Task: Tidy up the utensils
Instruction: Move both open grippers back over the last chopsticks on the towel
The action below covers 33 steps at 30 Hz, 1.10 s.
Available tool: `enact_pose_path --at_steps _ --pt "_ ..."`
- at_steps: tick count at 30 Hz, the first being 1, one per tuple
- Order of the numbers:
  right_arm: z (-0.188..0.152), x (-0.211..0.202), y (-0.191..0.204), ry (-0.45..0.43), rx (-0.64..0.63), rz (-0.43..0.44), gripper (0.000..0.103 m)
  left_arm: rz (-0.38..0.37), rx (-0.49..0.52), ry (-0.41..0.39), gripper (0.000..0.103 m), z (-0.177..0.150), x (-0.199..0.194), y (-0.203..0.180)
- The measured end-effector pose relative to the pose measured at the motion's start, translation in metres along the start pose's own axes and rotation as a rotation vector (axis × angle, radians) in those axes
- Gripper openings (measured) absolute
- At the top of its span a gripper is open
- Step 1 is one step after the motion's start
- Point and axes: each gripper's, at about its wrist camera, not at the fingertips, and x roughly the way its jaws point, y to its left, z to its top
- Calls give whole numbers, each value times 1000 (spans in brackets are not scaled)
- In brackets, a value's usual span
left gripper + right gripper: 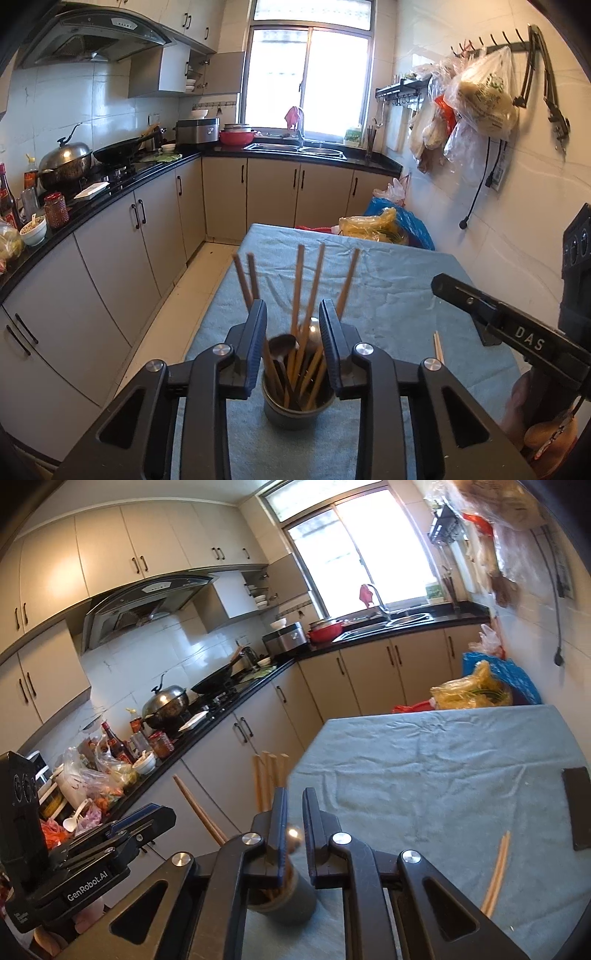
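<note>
A dark round utensil holder (295, 411) stands on the blue-cloth table (388, 295), holding several wooden chopsticks (312, 291) and metal spoons (282, 345). My left gripper (293, 314) is open, its fingers on either side above the holder. The holder also shows in the right wrist view (291, 901). My right gripper (294, 808) is slightly open above the holder, with a spoon's metal tip (294, 836) between its fingers; it shows as a black arm in the left wrist view. A loose pair of chopsticks (496, 873) lies on the cloth to the right, also in the left wrist view (438, 345).
A black flat object (578, 805) lies at the table's right edge. Yellow and blue plastic bags (384, 225) sit past the far end. A cluttered counter (110, 184) with wok and pots runs along the left. Bags hang on the right wall (476, 96).
</note>
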Motion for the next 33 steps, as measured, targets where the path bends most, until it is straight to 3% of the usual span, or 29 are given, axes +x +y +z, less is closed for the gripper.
enact_pose_path --at_steps 7,17,33 --pt "-25 -22 -29 6 29 -72 16 22 41 12 35 -22 8 -25" --pt "-57 -39 -80 45 140 -128 17 4 132 60 35 -51 24 -71" --pt "-72 -53 -124 54 249 -161 18 -35 233 160 36 -80 54 -123"
